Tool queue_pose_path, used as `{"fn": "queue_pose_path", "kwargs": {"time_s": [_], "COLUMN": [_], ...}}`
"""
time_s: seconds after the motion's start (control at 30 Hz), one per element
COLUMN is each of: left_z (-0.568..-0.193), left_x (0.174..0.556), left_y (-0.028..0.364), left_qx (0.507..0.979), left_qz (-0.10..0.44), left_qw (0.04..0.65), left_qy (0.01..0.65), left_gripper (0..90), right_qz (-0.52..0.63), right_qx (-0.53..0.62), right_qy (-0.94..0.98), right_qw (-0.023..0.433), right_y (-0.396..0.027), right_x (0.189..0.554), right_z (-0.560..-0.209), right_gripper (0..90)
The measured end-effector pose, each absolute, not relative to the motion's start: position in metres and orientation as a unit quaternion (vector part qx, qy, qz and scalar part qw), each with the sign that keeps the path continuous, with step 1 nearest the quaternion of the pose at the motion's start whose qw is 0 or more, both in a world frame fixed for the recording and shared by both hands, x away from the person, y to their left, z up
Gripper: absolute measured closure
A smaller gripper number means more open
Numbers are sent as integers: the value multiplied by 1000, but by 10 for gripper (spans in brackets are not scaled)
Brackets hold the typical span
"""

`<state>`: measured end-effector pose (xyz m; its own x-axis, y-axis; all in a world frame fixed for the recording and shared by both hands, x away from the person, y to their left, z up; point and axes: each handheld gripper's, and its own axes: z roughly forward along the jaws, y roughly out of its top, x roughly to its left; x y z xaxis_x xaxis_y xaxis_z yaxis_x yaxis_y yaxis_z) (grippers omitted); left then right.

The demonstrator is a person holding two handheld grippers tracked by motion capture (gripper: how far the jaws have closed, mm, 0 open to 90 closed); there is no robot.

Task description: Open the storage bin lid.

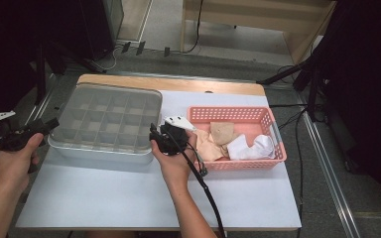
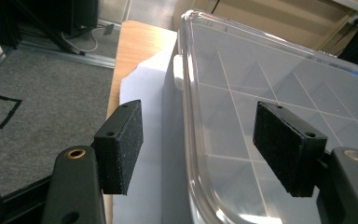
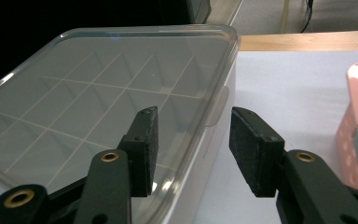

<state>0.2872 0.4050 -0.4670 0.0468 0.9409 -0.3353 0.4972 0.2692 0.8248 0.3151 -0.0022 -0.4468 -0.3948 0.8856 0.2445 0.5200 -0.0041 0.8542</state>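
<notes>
Both forearms enter from below, each hand gripping a gripper. Left gripper [image 1: 49,124] is held low at the left, pointing right, jaws apart. Right gripper [image 1: 154,135] is held at centre, pointing left, jaws apart, its cable trailing back along the forearm.

The lidded box [image 2: 279,116] runs off the left gripper view's right edge.

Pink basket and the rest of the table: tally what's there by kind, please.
Lidded divided boxes: 1
Pink baskets: 1
Beige cloth pieces in the basket: 2
White cloth pieces in the basket: 1
Hand-held grippers: 2
Total: 7
</notes>
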Motion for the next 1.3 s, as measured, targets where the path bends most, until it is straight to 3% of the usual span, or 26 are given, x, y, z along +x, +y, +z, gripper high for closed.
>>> {"fn": "queue_pose_path", "kwargs": {"time_s": [0.73,1.3], "left_z": [-466,-476], "left_x": [331,348], "left_y": [412,428], "left_qx": [570,557], "left_qz": [252,205], "left_qw": [452,474], "left_qy": [638,650], "left_gripper": [348,358], "right_qz": [461,456], "right_qx": [556,567], "right_qy": [664,664], "right_qw": [194,171], "right_y": [11,11], "right_x": [350,364], "right_z": [-449,-456], "right_gripper": [456,436]}}
